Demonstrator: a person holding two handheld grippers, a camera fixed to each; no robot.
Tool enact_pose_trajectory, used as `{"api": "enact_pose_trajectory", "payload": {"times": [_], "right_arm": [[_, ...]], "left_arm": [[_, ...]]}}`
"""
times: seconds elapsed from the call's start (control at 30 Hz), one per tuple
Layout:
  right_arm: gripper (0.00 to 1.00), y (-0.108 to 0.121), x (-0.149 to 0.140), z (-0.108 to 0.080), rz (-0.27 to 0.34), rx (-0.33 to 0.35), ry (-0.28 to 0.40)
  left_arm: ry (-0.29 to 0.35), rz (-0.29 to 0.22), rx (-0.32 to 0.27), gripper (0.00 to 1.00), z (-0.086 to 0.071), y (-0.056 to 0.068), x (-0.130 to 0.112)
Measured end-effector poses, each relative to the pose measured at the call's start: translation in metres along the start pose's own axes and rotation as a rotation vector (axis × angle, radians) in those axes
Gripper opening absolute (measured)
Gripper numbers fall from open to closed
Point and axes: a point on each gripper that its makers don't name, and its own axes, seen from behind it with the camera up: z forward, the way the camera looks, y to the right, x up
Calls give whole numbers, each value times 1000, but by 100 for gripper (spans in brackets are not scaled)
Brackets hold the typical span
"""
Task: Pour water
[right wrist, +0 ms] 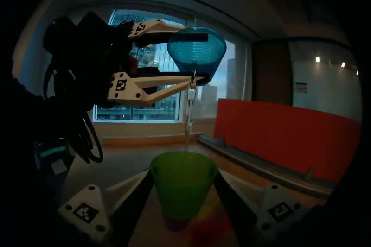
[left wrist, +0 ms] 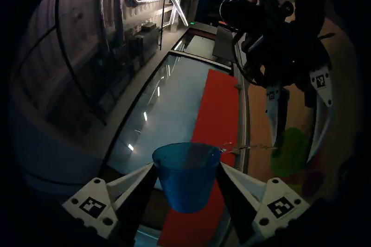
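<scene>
My left gripper is shut on a translucent blue cup, one finger on each side. In the right gripper view that left gripper holds the blue cup tipped on its side, high up. A thin stream of water falls from its rim into a green cup. My right gripper is shut on that green cup, which stands upright below the blue one. The left gripper view shows the right gripper, the green cup and the water stream.
The room is dim. A wooden tabletop lies below, with a red panel and a metal rail along its far side. A large window is behind. A small red object sits under the green cup.
</scene>
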Motion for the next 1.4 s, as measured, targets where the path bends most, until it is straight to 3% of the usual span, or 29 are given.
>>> {"api": "enact_pose_trajectory", "payload": {"times": [0.87,1.4], "right_arm": [[90,1,0,-2,-4,0,4],[91,0,2,-1,-7,1,5]], "left_arm": [[5,82,0,84,2,-12,4],[3,115,3,84,4,-13,5]]}}
